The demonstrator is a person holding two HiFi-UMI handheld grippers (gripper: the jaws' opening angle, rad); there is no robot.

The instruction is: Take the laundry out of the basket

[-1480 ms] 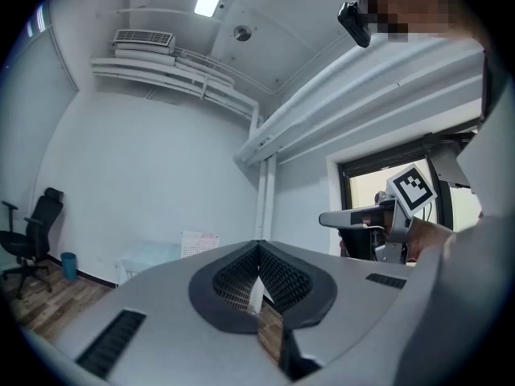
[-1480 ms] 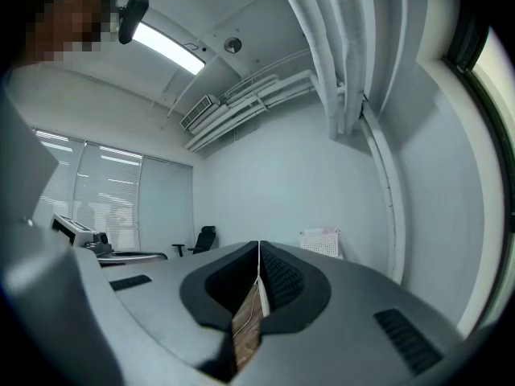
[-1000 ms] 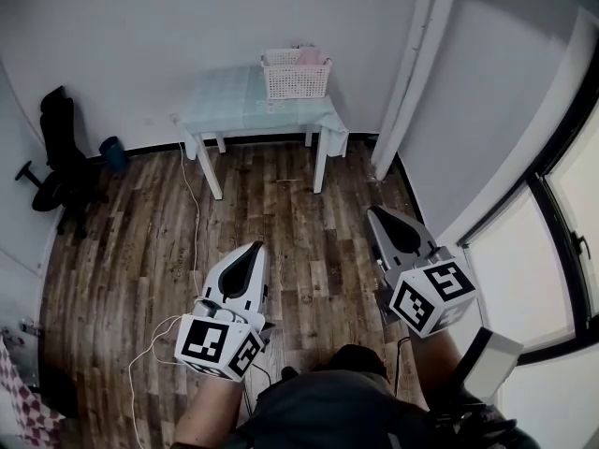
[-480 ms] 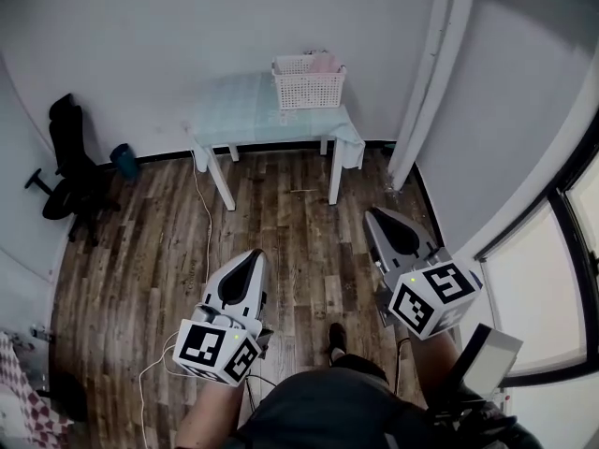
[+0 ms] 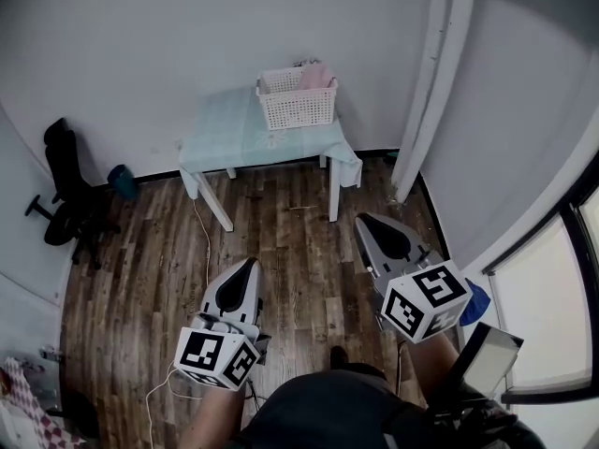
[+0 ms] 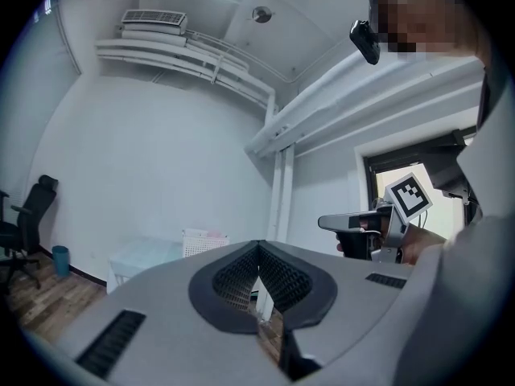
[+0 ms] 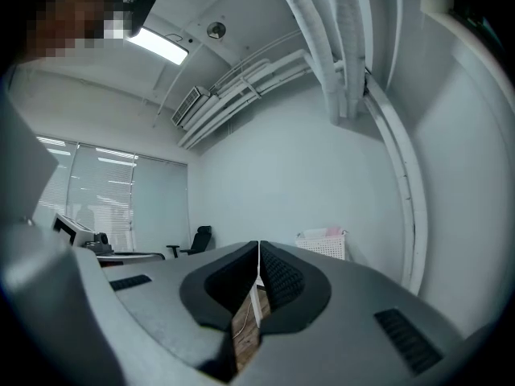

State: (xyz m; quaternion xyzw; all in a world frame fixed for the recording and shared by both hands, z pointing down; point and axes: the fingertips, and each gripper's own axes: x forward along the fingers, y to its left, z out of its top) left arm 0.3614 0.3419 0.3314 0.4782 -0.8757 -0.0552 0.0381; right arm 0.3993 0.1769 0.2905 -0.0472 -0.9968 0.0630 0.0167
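Head view: left hand-held gripper (image 5: 249, 267) and right hand-held gripper (image 5: 372, 232) are both shut and empty. The basket (image 5: 298, 101) with pink laundry (image 5: 316, 75) sits well ahead of them on the bench (image 5: 220, 134).

Left gripper view: jaws together, basket far ahead, a bit left.

Right gripper view: same, basket ahead-right.

I'd get close and open up before reaching in.

Office: swivel chair (image 5: 67, 195), window blinds (image 7: 105, 187)

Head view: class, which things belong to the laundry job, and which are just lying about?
Job: white basket, pink laundry in it, table beneath, left tool, right tool.
Lying about: office chair, blue bin, white cable on the floor.
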